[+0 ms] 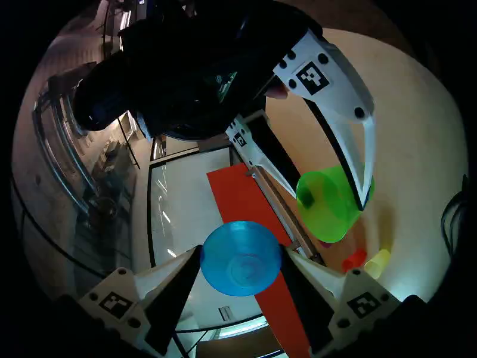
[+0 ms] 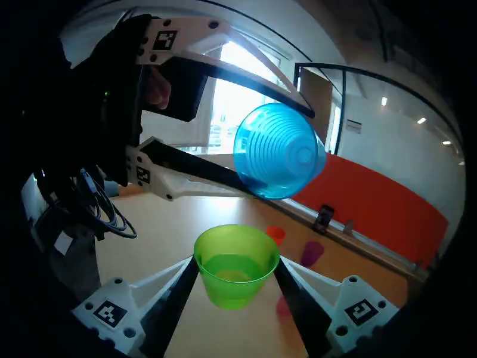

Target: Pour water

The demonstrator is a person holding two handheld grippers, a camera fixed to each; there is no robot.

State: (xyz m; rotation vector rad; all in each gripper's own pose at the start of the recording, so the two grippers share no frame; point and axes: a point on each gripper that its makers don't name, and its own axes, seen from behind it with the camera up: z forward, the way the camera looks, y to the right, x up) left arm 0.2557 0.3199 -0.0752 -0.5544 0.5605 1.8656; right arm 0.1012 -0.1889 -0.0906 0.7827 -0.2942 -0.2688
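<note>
Setting: office-type interior. Evidence: dark-framed glass partition (image 2: 358, 95), long orange wall panel (image 2: 381, 209), recessed ceiling lights (image 2: 421, 120), large bright window (image 2: 238, 95), pale wooden counter (image 2: 161, 232).

A translucent blue cup (image 1: 240, 258), ribbed on its wall, is gripped between the fingers of the left claw (image 1: 240, 250). It is tipped on its side and raised above the green cup (image 2: 237, 262). The green cup is held upright in the right claw (image 2: 236, 267), with liquid seen in its lower part.
</note>
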